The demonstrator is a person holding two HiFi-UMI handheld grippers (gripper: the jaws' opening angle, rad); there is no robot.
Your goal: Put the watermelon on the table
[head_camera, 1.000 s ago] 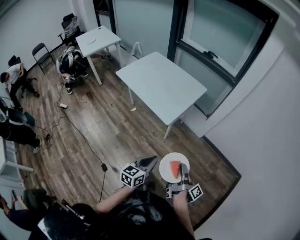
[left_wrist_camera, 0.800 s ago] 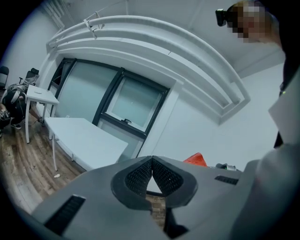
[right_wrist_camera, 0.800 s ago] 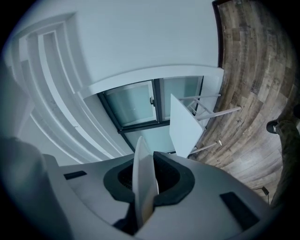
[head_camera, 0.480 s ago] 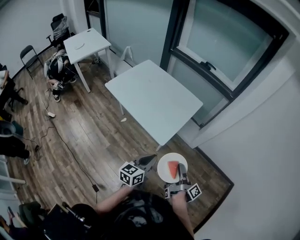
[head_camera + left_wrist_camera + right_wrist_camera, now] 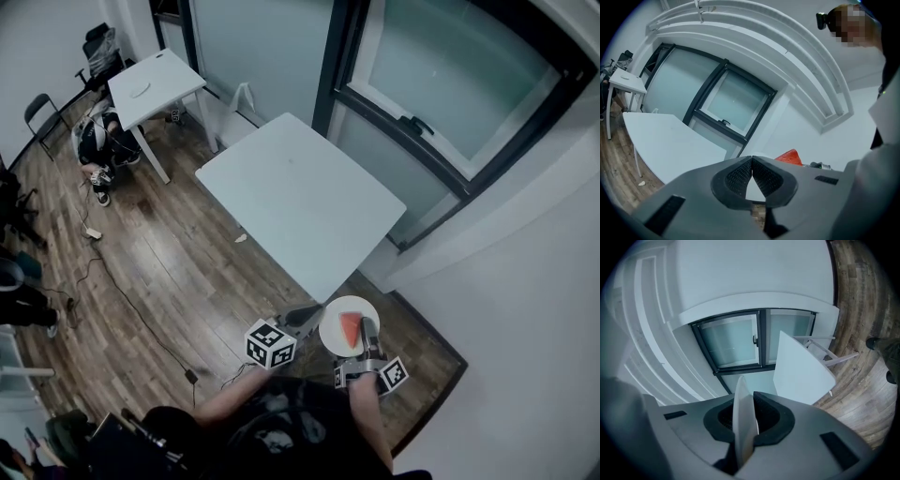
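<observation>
Carrying plate (image 5: 334, 334) with watermelon (image 5: 350, 329), table (image 5: 300, 202) nearer than before, right hand-held gripper (image 5: 367, 327) clamping plate, left hand-held gripper (image 5: 302, 317) closed empty.

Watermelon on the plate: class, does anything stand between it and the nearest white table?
Nothing visible. The watermelon lies on the plate gripped by the right tool, just short of the table's bare near corner.

Soft, even light; heavy fisheye distortion in every view.
The room is lit evenly by pale light admitted through the dark-framed frosted glass window (image 5: 450, 84). Shadows under the white rectangular surface (image 5: 300, 202) are thrown faint and soft onto the brown wooden plank floor (image 5: 159, 272). Straight lines are bent towards the edges, and the corners of both gripper views are blacked out. The rim of the white round plate (image 5: 743, 423) is blurred close to the lens.
</observation>
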